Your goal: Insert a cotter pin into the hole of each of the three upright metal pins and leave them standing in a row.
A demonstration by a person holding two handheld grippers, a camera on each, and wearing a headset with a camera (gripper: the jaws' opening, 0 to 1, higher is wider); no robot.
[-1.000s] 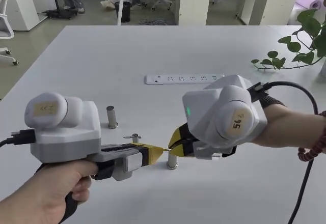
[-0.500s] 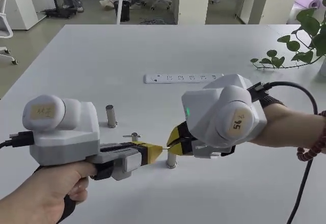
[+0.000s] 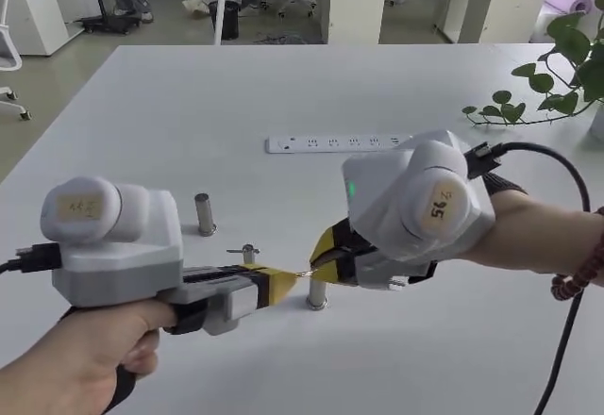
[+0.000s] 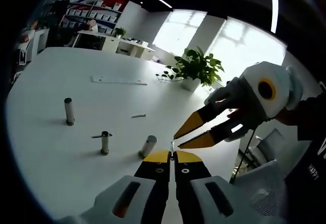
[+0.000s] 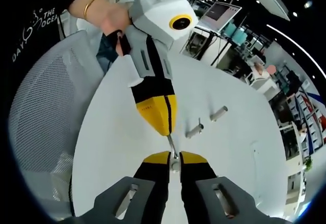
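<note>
Three upright metal pins stand in a row on the white table: the far pin (image 3: 205, 215), the middle pin (image 3: 248, 253) with a cotter pin through its hole, and the near pin (image 3: 317, 294). My left gripper (image 3: 288, 281) is shut on a thin cotter pin (image 4: 172, 146), held just above the near pin (image 4: 148, 146). My right gripper (image 3: 324, 258) meets it tip to tip, its jaws drawn to a narrow gap around the pin's other end (image 5: 174, 159). A loose cotter pin (image 4: 137, 116) lies on the table beyond the row.
A white power strip (image 3: 338, 143) lies across the table's middle. A leafy plant (image 3: 557, 75) reaches in at the right edge. A black cable (image 3: 566, 340) trails from the right gripper. Office desks and chairs stand behind the table.
The right gripper has tilted and edged slightly up and left at the cotter pin. The left gripper holds its place, and the upright pins have not moved.
</note>
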